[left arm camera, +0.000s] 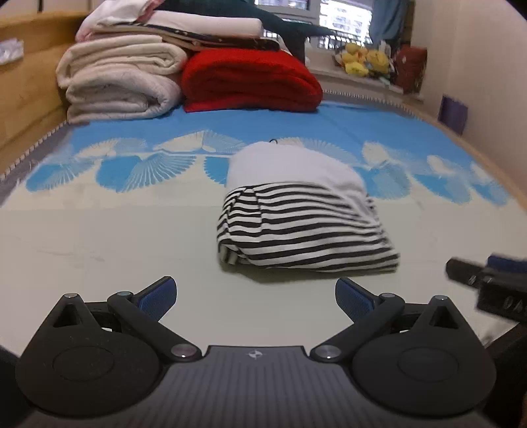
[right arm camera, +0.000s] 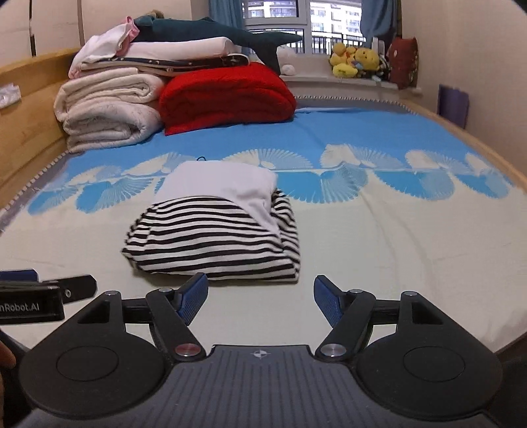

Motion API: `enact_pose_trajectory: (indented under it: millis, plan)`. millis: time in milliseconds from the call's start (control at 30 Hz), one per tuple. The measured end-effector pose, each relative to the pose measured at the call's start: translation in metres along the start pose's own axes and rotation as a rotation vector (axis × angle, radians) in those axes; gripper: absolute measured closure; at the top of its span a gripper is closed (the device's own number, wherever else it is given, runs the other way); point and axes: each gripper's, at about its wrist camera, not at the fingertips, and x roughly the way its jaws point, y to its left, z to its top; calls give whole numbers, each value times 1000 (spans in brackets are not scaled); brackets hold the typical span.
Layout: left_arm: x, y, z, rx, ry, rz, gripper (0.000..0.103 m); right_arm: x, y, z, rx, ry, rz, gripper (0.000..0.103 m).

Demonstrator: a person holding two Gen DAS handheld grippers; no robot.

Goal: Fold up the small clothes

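Your bed (right arm camera: pixel 411 237) fills both views, cream in the lower half of the frame and turning blue with pale fan shapes toward the top. At upper left of the frame sits a stack of folded bedding (right arm camera: pixel 108 105), cream quilts below and thinner sheets above, with a red blanket (right arm camera: pixel 227 95) just beside it and touching it on its right. A dark plush shark (right arm camera: pixel 214 31) lies across the top of the stack. On the sill at upper right you can see yellow plush toys (right arm camera: pixel 354 59).

The folded garment (right arm camera: pixel 217 230) lies at the centre of the right wrist view and centre-right in the left wrist view – black-and-white stripes nearest you, a plain white panel folded over the far part.

Your left gripper (left arm camera: pixel 256 298) is spread wide at the bottom of its frame, nothing between its blue pads (left arm camera: pixel 158 298). Your right gripper (right arm camera: pixel 261 299) is likewise released – its pads bare, apart from the cloth, just short of the garment's near edge.
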Motion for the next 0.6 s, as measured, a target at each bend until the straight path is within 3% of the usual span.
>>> enact_pose_trajectory:
  millis: [167, 600]
  plan:
    - [16, 8, 3, -61, 44, -8, 0, 16, 3, 0, 18, 34, 16, 31]
    - [24, 3, 4, -46, 50, -12, 0, 33, 15, 4, 4, 38, 38, 31]
